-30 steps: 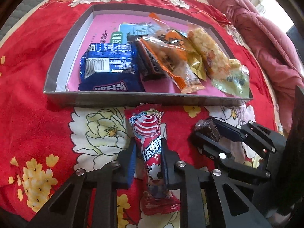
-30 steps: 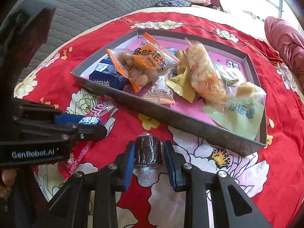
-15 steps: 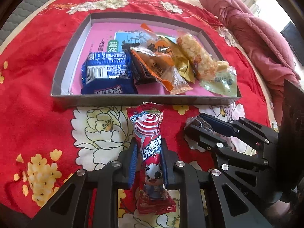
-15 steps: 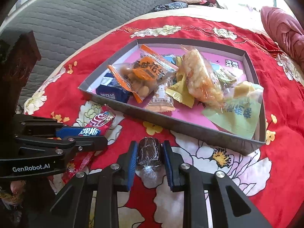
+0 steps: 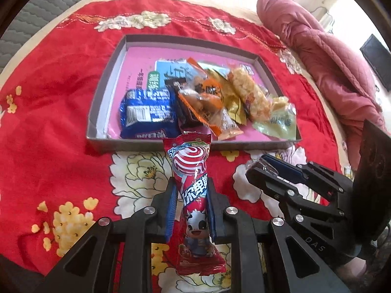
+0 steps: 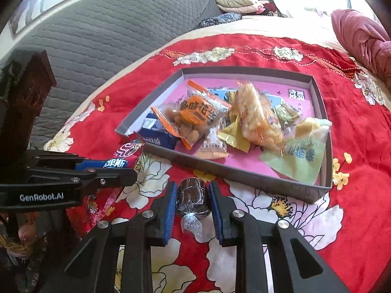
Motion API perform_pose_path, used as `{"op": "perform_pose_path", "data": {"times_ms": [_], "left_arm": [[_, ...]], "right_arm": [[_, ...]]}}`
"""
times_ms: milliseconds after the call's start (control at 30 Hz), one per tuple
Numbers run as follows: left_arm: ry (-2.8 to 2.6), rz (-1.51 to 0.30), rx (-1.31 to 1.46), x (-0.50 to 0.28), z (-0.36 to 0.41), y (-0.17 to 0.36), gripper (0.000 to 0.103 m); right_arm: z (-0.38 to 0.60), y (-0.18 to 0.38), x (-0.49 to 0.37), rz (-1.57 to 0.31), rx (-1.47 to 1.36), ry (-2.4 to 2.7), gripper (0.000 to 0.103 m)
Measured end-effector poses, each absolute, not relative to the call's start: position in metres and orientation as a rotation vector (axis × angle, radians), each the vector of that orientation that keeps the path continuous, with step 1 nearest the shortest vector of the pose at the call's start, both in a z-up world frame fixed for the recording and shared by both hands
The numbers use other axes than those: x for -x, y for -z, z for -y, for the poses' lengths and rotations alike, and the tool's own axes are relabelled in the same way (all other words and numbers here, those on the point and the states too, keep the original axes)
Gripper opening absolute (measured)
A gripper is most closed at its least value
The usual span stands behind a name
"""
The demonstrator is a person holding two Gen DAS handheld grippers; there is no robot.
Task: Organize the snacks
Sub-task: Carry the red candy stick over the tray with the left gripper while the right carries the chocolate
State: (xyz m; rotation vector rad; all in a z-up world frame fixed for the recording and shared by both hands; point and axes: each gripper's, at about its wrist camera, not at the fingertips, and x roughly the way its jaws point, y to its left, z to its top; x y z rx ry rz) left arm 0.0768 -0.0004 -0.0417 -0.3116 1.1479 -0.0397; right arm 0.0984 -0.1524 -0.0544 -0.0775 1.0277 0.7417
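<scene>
Both of my grippers have risen since a second ago, and the shallow grey box now sits further off and smaller in each view. My left gripper is clamped tight on a long red lollipop wrapper with a swirl and a cartoon cow printed on it; the wrapper's top end pokes forward toward the near wall of the box, its crimped tail hanging behind my pads. My right gripper is pinched on a small dark round sweet in clear wrap, its twisted end trailing back between my fingers. Both snacks are off the red flowered cloth, just short of the box. Inside the box, on its pink floor, lie a blue biscuit pack, an orange peanut packet, a puffed rice bar and a pale green pouch, crowded toward the near right side.
</scene>
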Motion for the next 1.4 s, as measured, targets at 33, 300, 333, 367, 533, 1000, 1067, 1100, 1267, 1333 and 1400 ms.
{"op": "perform_pose_path", "data": {"times_ms": [33, 300, 333, 367, 533, 1000, 1067, 1100, 1267, 1333, 1400], "left_arm": [[0.036, -1.142, 0.312, -0.077, -0.001, 0.040, 0.022], [0.012, -1.102, 0.314, -0.083, -0.009, 0.026, 0.022], [0.007, -1.098, 0.314, -0.085, -0.010, 0.025, 0.022], [0.003, -1.095, 0.318, -0.086, -0.011, 0.025, 0.022], [-0.022, -1.073, 0.321, -0.096, -0.018, 0.019, 0.022], [-0.045, -1.033, 0.325, -0.126, -0.023, 0.017, 0.022], [-0.046, -1.029, 0.329, -0.128, -0.024, 0.017, 0.022], [-0.047, -1.027, 0.329, -0.130, -0.025, 0.017, 0.022], [-0.055, -1.018, 0.337, -0.136, -0.029, 0.017, 0.022], [-0.057, -1.016, 0.339, -0.137, -0.030, 0.017, 0.022], [-0.059, -1.013, 0.340, -0.138, -0.031, 0.016, 0.022]], "right_arm": [[0.153, 0.053, -0.099, -1.022, 0.072, -0.744, 0.027], [0.157, 0.039, -0.100, -0.970, 0.034, -0.753, 0.027], [0.158, 0.037, -0.101, -0.966, 0.030, -0.752, 0.027], [0.159, 0.036, -0.102, -0.962, 0.024, -0.751, 0.027], [0.165, 0.031, -0.108, -0.944, 0.001, -0.740, 0.027], [0.194, 0.024, -0.137, -0.916, -0.095, -0.662, 0.027], [0.198, 0.023, -0.139, -0.913, -0.102, -0.657, 0.027], [0.198, 0.022, -0.141, -0.911, -0.102, -0.655, 0.027], [0.202, 0.020, -0.148, -0.895, -0.096, -0.638, 0.027], [0.204, 0.019, -0.151, -0.891, -0.095, -0.629, 0.027], [0.206, 0.020, -0.155, -0.890, -0.100, -0.622, 0.027]]}}
